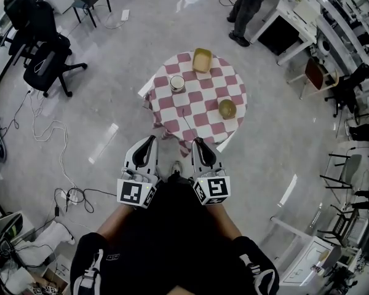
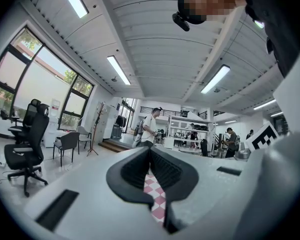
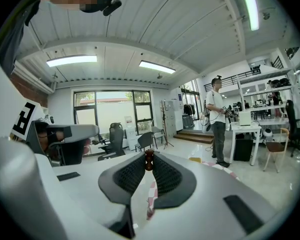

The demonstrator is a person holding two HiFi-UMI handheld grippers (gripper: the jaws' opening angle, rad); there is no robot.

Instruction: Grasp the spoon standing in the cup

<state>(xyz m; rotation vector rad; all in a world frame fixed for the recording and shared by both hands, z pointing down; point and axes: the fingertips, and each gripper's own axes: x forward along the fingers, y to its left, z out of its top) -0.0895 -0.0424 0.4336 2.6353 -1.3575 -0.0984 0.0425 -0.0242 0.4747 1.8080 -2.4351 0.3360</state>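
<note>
Gripping thin brown spoon [image 3: 149,161] in ribbed black jaws: right tool [image 3: 149,156]; left tool [image 2: 150,150] clenched, empty.

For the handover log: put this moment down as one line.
left gripper: shut, empty | right gripper: shut on spoon | cup: on table

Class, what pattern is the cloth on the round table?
The cloth is red-and-white checked; clearest in the head view.

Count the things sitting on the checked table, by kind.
Cup: 1
Squarish yellow container: 1
Round yellow-green bowl: 1
Total: 3
</note>
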